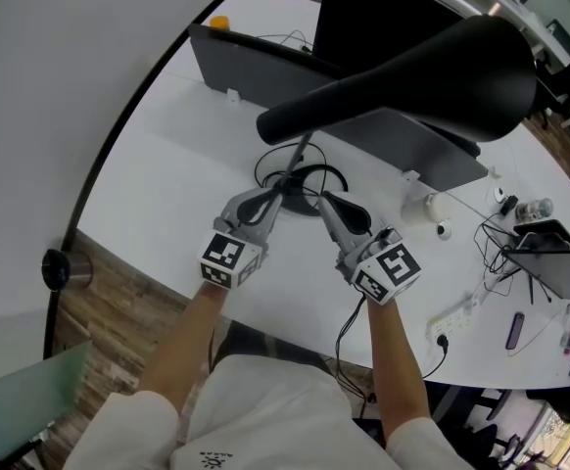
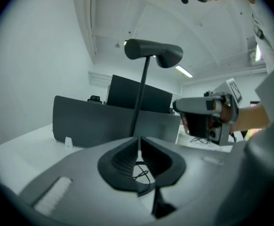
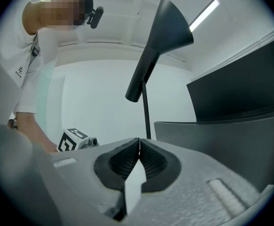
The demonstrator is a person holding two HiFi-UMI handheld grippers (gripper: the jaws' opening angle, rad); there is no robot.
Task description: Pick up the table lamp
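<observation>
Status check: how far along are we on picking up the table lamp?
Done: the left gripper and right gripper are low beside the table lamp, on either side of its thin stem.
In hand: nothing. The left jaws stand a narrow slit apart with nothing in it; the right jaws are together and empty.
Left: open, grip the stem and lift. The lamp stands on the white table.

Grey divider (image 1: 265, 76) on white table (image 1: 167, 194); possibly a power strip (image 1: 458, 313) at right.
</observation>
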